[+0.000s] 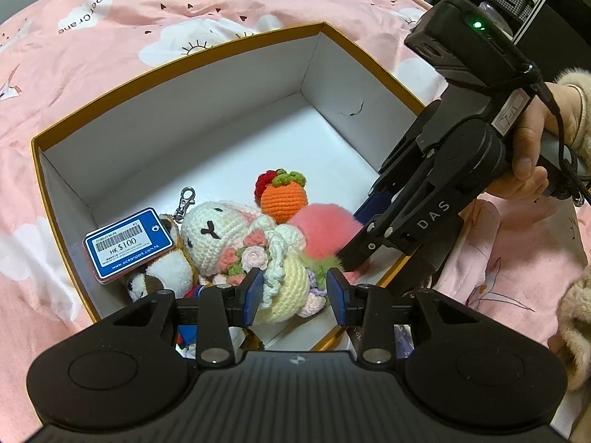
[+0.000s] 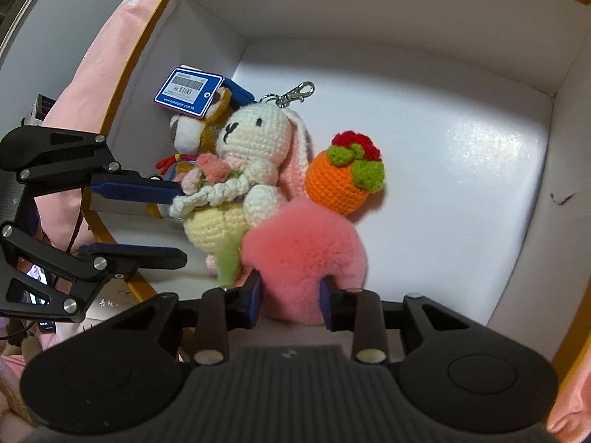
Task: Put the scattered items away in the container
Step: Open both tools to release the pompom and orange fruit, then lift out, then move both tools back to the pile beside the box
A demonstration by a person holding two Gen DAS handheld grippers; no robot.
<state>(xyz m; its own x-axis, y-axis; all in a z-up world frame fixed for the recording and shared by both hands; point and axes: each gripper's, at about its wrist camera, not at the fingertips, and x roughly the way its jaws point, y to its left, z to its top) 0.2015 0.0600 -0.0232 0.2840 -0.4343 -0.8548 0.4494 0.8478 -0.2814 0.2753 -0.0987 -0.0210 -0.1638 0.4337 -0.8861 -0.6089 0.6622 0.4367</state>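
Right wrist view: the right gripper (image 2: 291, 297) has its 2 fingers pressed into the sides of the pink fluffy ball (image 2: 303, 254), so it is holding the ball. The ball sits low inside the box (image 2: 565, 74), close to the near wall and touching the crochet bunny (image 2: 255, 147). I think the ball is about to be let go.

The left gripper (image 2: 177, 221) comes in from the left over the box edge. In the left wrist view its 2 fingers (image 1: 255, 291) stand apart on either side of the bunny's yellow bottom. They look a bit wide, and I cannot tell if they touch it, so it seems to hold nothing.

4 toys are in the box now: the ball, the bunny, the orange crochet fruit (image 2: 343, 181) just to the right of the bunny, and a brown and white plush (image 2: 192, 129) with a blue price tag (image 2: 188, 90) behind it. No other loose toys show on the pink bedsheet (image 1: 110, 55), so the job looks nearly done, though part of the bed is out of view.

All the toys crowd the near left corner. The far and right parts of the box floor are bare, so there is lots of room. The walls are tall, so both grippers should lift straight up to get out.
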